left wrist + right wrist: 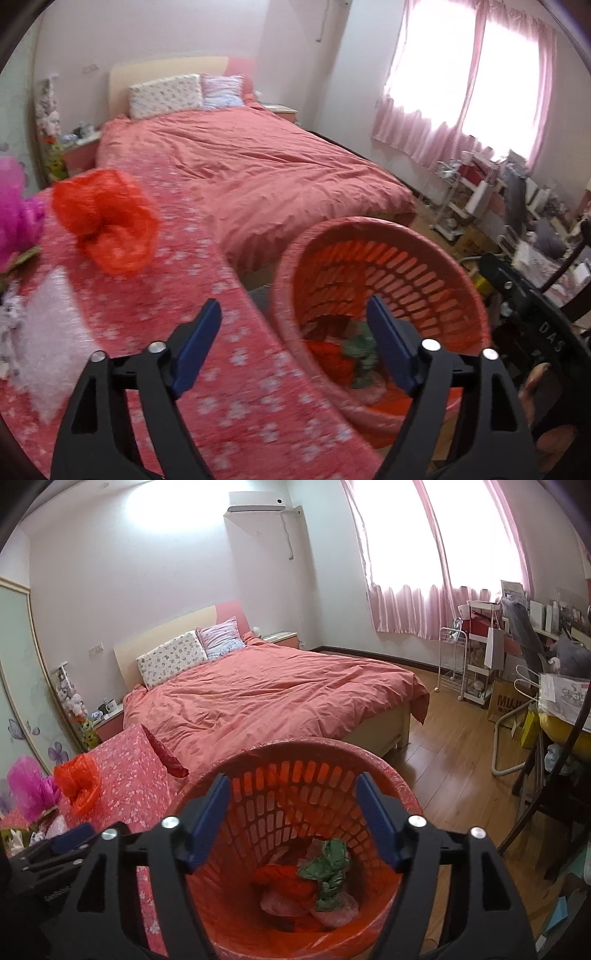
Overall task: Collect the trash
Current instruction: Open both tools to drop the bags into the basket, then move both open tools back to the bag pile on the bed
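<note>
An orange lattice trash basket [424,266] [295,771] stands on the floor beside a table with a red flowered cloth [221,369] [125,768]. Inside it lie a crumpled green bag [327,871], an orange bag [284,880] and pink wrappers. On the table lie a crumpled orange plastic bag [107,225] [79,779], a magenta wad [14,218] [27,790] and a clear bubble-wrap piece [51,332]. My left gripper [295,347] is open and empty over the table edge, near the basket. My right gripper [291,818] is open and empty above the basket mouth.
A bed with a coral duvet [258,166] [277,698] lies beyond the table. Cluttered shelves and a desk [517,206] [517,657] stand on the right under a pink-curtained window. Wood floor [454,753] lies between bed and shelves. More scraps lie at the table's left edge [11,306].
</note>
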{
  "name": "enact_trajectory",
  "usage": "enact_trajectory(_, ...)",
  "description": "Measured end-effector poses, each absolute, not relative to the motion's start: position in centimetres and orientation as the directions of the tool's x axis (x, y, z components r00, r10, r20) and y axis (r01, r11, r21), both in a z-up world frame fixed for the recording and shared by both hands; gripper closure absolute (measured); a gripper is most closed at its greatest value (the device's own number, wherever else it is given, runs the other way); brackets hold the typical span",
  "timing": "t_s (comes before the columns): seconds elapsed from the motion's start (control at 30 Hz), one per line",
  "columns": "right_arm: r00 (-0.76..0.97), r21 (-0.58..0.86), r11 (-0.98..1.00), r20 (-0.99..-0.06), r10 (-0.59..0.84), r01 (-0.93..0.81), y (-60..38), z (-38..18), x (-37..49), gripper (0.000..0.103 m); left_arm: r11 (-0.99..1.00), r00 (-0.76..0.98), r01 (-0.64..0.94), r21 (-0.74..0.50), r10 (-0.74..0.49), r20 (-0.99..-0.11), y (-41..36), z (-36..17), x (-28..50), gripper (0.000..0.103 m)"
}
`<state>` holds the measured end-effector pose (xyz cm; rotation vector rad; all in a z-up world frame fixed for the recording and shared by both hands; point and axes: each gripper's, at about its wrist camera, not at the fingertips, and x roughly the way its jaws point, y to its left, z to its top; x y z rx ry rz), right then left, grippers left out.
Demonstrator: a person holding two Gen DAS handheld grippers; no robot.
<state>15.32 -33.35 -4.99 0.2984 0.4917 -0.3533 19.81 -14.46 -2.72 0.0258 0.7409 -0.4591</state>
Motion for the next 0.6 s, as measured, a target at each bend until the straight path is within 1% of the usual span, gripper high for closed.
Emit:
enact_trajectory(0.03,0.823,0.189,0.899,-0.506,-0.257,0.396,-33.2,-5.0,15.3,0.03,0.91,0.661,0.398,-0.114,-0.371,-0.652,-13.9,-2.7,19.5,0.015)
enact_trajectory(0.17,0.822,0.159,0.908,-0.505,-0.263,0.389,-31.7,-4.8,15.4,0.022,0.932,0.716,0.36,-0.044,-0.306,-0.627,-11.4,-2.4,18.7,0.014)
enact_trajectory(0.3,0.83,0.136,0.927,-0.504,-0.239,0.35,-29.6,-4.4,15.7,0.022,0.949,0.735,0.315,-0.02,-0.257,-0.628,-8.4,-2.4,18.2,0.014)
enact_trajectory(0.43,0.845,0.124,0.955,-0.507,-0.172,0.269,-26.4,-4.0,16.3,0.022,0.97,0.763,0.243,-0.025,-0.207,-0.613,-4.7,-2.0,17.4,0.014)
enact_trajectory(0.53,0.853,0.116,0.973,-0.509,-0.116,0.202,-23.6,-3.7,17.0,0.022,0.983,0.763,0.185,-0.017,-0.155,-0.628,-1.6,-1.8,17.2,0.014)
enact_trajectory(0.6,0.855,0.106,0.981,-0.511,-0.087,0.163,-21.9,-3.6,17.3,0.022,0.991,0.766,0.133,-0.033,-0.124,-0.631,0.9,-1.6,17.0,0.014)
